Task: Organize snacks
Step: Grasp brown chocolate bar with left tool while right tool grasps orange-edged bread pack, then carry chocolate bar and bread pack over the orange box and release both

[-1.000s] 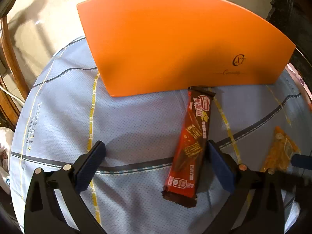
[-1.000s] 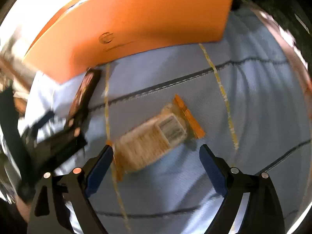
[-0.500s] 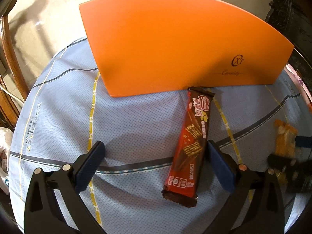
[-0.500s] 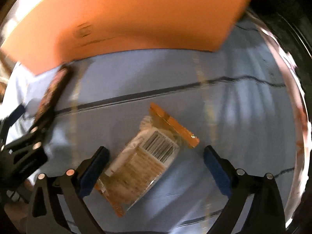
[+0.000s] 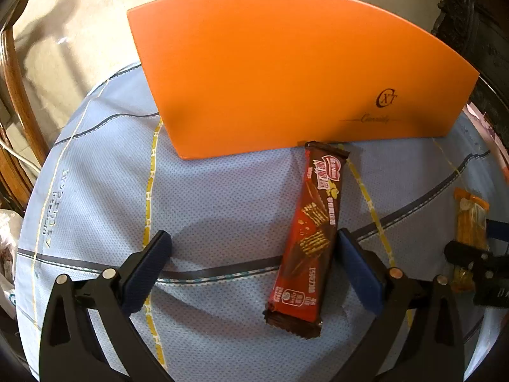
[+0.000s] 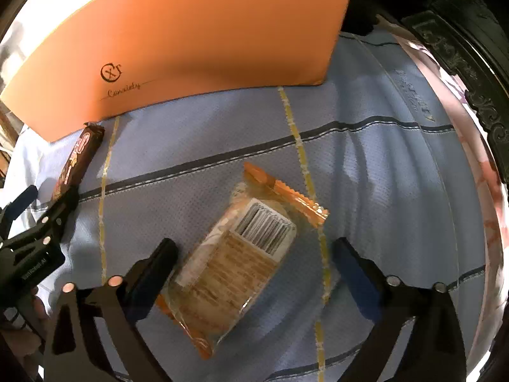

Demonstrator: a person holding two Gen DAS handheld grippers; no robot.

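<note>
Since a second ago the right gripper (image 6: 253, 265) has swung over the orange cracker packet (image 6: 235, 273), which now lies between its jaws instead of ahead of them, and those jaws have just been closing a little. Nothing on the left has moved.

Taking the orange box (image 5: 296, 73) as the landmark: it stands upright at the far side of the tabletop (image 5: 222, 191), which is covered in a pale blue cloth with dark and yellow stripes. A logo and a line of script sit near the box's lower right corner in the left wrist view.

A long dark red wafer bar (image 5: 310, 238) lies in front of the box, its far end touching or just short of the box's bottom edge. The left gripper (image 5: 254, 264) hovers at the bar's near end with its jaws spread wide; the bar lies just inside the right-hand jaw, and I cannot tell whether that pad touches it.

Further from the box and to the right of the bar lies the cracker packet, barcode side up and skewed. The right gripper's jaws stand wide around it; the left pad is at its edge, the right pad stands clear, so nothing is pinched.
</note>
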